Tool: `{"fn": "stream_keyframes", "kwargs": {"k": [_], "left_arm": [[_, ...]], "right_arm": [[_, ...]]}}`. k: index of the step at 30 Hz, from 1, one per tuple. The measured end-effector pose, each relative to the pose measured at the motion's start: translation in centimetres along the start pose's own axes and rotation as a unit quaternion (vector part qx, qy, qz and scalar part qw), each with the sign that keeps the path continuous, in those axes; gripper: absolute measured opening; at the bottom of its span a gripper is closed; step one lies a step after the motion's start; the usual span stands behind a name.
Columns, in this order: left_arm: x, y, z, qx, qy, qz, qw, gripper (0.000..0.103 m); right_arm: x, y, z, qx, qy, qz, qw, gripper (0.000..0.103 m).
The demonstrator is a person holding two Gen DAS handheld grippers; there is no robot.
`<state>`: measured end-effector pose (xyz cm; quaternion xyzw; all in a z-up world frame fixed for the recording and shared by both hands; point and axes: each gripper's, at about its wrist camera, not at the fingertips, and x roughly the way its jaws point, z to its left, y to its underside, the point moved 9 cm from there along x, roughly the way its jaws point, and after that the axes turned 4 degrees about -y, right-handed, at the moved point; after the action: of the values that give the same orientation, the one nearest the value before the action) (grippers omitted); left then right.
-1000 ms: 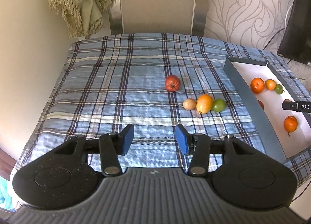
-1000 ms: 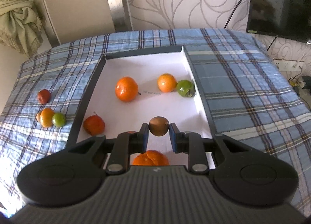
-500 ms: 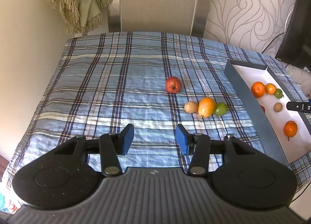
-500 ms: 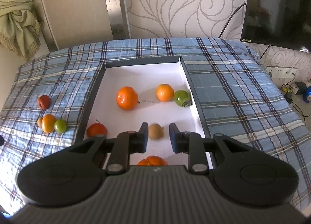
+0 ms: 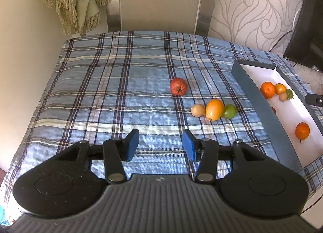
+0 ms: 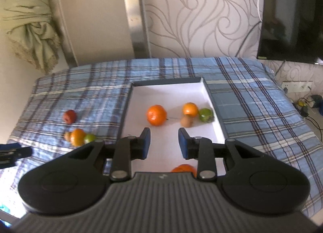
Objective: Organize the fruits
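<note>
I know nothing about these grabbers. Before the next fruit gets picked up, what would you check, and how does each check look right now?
1. Right gripper empty, jaws apart: ok.
2. Left gripper empty, jaws apart: ok.
3. Brown fruit lies inside the tray: ok.
4. All fruit in tray: not ok; red fruit, tan fruit, orange fruit and green fruit remain on the cloth.
5. Those last three touching, hard to grip singly: cannot tell.
</note>
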<state>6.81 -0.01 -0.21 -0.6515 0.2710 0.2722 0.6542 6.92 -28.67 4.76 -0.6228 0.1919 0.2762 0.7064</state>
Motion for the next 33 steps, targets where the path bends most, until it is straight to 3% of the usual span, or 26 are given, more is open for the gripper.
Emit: {"fn": "stream_keyframes", "kwargs": {"k": [14, 24, 33], "left_arm": [[1.3, -1.4, -0.6, 0.019, 0.024, -0.009, 0.9995, 0.053], [1.8, -2.4, 0.5, 0.024, 0.025, -0.017, 0.9993, 0.053], [1.6, -3.5, 1.3, 0.028, 0.022, -0.029, 0.9989, 0.054]], "right_arm": [[-0.8, 1.8, 6.5, -0.057, -0.047, 0.011, 0.997, 0.033], [1.4, 2.9, 10.4, -0.092, -0.072, 0.042, 0.992, 0.033], [5.3, 3.1, 11.0, -0.111, -0.056, 0.069, 0.990, 0.033]]}}
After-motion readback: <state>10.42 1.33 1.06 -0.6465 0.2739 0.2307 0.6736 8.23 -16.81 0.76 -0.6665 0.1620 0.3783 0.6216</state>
